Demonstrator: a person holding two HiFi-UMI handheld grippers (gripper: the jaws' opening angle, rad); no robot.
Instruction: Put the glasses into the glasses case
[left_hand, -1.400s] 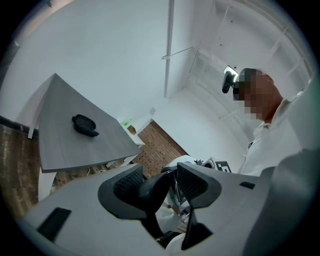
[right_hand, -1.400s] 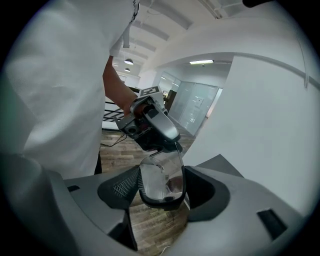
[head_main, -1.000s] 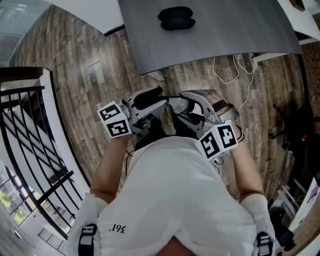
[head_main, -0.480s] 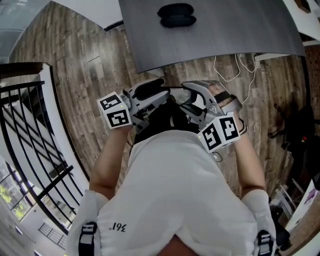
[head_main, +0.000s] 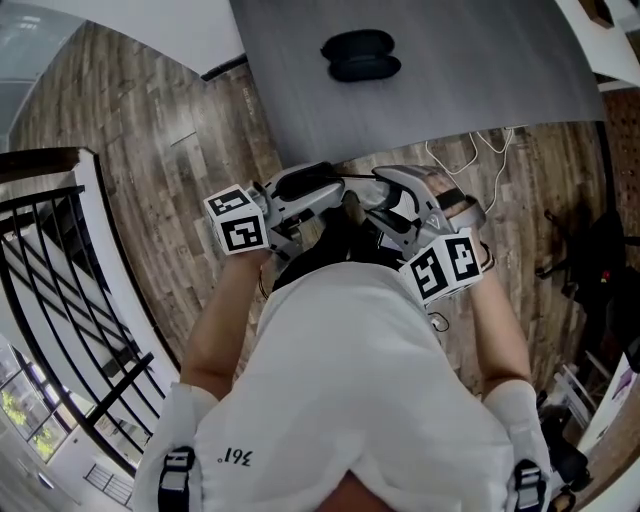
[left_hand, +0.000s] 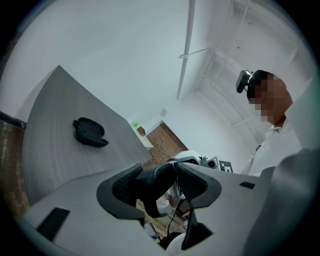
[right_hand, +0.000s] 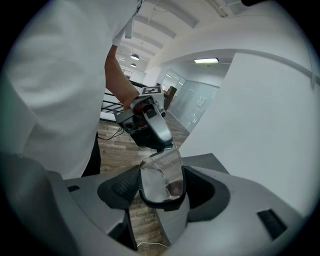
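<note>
Glasses (right_hand: 157, 170): we held them off the table, close to our body, well short of the case.
Left gripper (left_hand: 159, 181): jaws clamped on a dark part of the frame.
Right gripper (right_hand: 160, 189): jaws pinched one lens at its rim.
Glasses case (head_main: 362, 55): apparently open, on the grey table (head_main: 470, 60).
Carry: we judged both grippers should travel together, so the frame did not twist.
Room: wood-plank floor (head_main: 170, 190), black railing (head_main: 60, 270), white cables (head_main: 480, 150).
</note>
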